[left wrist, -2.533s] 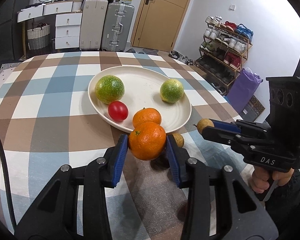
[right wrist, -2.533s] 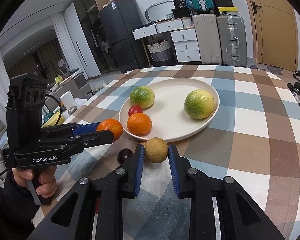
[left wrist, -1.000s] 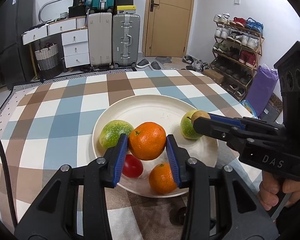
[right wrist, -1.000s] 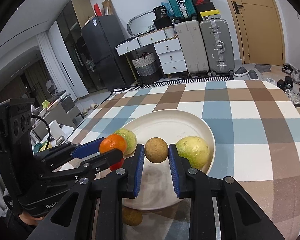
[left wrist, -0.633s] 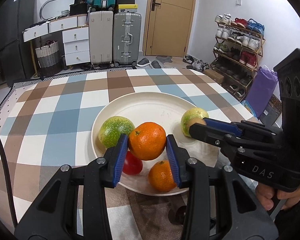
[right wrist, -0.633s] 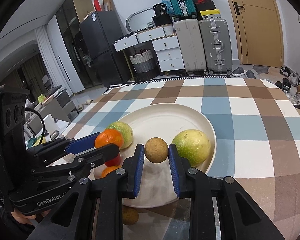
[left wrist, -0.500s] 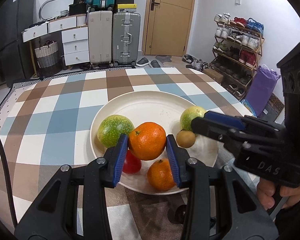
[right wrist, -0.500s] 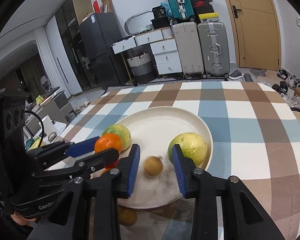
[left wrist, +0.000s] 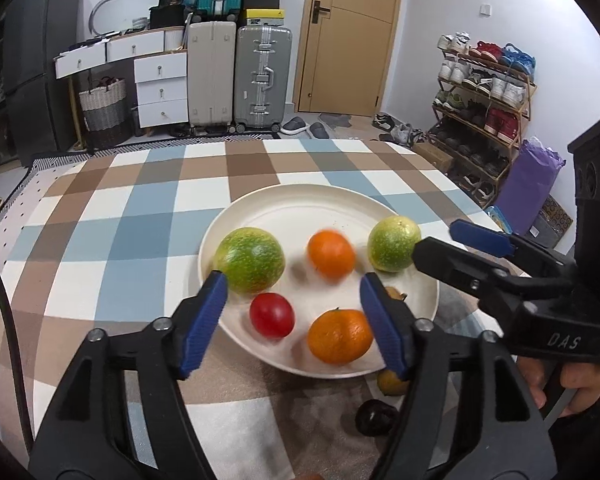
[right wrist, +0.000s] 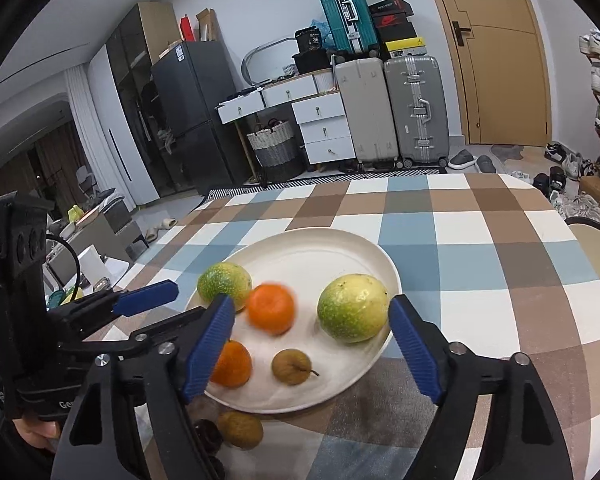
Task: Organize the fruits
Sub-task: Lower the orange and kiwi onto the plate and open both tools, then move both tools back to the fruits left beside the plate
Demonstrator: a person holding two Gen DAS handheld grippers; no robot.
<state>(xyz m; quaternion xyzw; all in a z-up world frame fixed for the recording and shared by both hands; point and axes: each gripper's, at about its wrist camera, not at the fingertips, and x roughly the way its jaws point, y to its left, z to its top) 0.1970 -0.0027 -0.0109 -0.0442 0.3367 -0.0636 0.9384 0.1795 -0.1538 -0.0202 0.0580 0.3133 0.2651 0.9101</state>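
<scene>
While both tools have just been opening, nothing sits between the jaws now.

Left wrist view: left tool (left wrist: 294,322) spread wide, empty. Round cream ceramic plate (left wrist: 300,204) on the checked-cloth surface (left wrist: 100,216) holds two green mottled fruits, a red tomato (left wrist: 271,315), a sharp orange mandarin (left wrist: 339,335) and a motion-blurred orange mandarin (left wrist: 331,253), apparently just dropped. Small brown stemmed fruit mostly hidden behind the pad.

Right wrist view: right tool (right wrist: 311,346) wide, empty; small brown stemmed fruit (right wrist: 292,366) rests on the plate. Left to do: brown round fruit (right wrist: 240,429) and dark round fruit (right wrist: 208,434) off the plate, the dark one partly hidden.
</scene>
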